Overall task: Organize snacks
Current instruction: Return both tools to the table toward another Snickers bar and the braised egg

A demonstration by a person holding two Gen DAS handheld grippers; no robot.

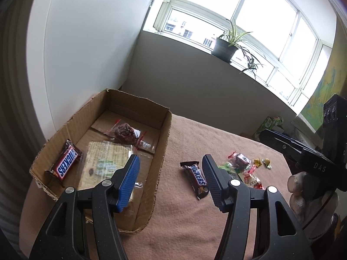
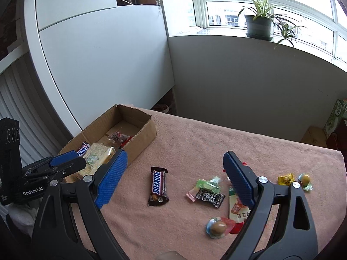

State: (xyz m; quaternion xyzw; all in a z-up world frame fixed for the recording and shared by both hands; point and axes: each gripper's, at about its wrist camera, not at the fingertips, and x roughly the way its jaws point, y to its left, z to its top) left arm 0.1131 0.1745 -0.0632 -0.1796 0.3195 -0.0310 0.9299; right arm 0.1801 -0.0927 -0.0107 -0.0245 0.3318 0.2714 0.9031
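A cardboard box (image 1: 161, 145) (image 2: 147, 134) sits at the left on a pink cloth. It holds a Snickers bar (image 1: 66, 162), a clear packet of crackers (image 1: 104, 164) and a red-wrapped sweet (image 1: 125, 131). A second Snickers bar (image 1: 196, 178) (image 2: 158, 186) lies on the cloth right of the box. Several small sweets (image 1: 243, 166) (image 2: 209, 191) lie further right. My left gripper (image 1: 171, 179) is open and empty above the box's right wall. My right gripper (image 2: 175, 177) is open and empty above the loose Snickers and sweets.
The pink cloth (image 2: 195, 143) covers the table to its far and right edges. A white cabinet (image 2: 104, 60) stands behind the box. A potted plant (image 2: 259, 21) sits on the windowsill. A green carton (image 1: 269, 123) stands beyond the table at the right.
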